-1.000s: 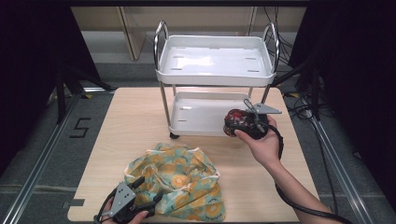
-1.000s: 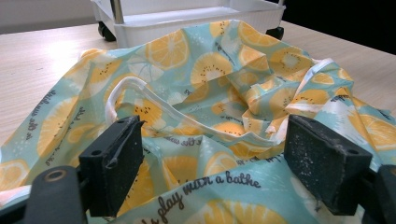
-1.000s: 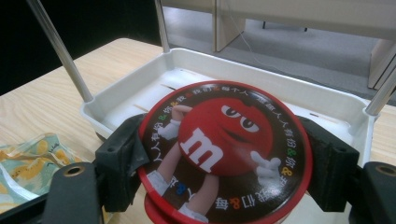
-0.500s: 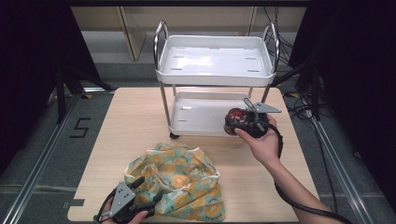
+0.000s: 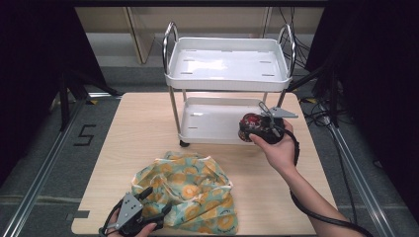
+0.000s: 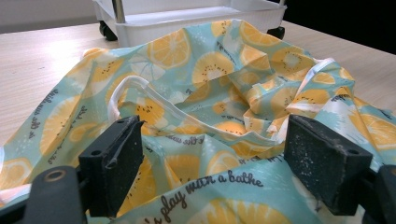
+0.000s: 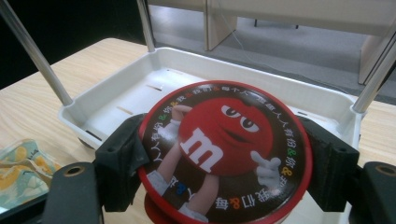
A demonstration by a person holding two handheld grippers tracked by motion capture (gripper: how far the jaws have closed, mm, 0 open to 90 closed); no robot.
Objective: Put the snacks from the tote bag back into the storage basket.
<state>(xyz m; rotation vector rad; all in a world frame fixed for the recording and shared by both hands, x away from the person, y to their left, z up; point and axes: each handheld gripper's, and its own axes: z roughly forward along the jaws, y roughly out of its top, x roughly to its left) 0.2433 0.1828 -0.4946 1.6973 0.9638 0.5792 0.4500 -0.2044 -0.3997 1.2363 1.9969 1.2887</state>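
Over cart shelf (image 5: 207, 121), right claw (image 5: 248, 129) gripping tin (image 7: 223, 149)

Black tool (image 5: 261, 129) w/ grey plate, black cable, scuffed blocky pads (image 6: 322, 161)

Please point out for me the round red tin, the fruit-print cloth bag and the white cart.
round tin (image 7: 219, 149), right gripper view, on its printed lid.
cloth bag (image 5: 197, 185), high view, on the middle of the fabric.
white cart (image 5: 227, 81), high view, on the front rim of the upper tray.

We hold our left gripper (image 5: 153, 207) low with jaws spread wide; our right gripper (image 5: 252, 127), arm outstretched, has its jaws clamped at both sides.
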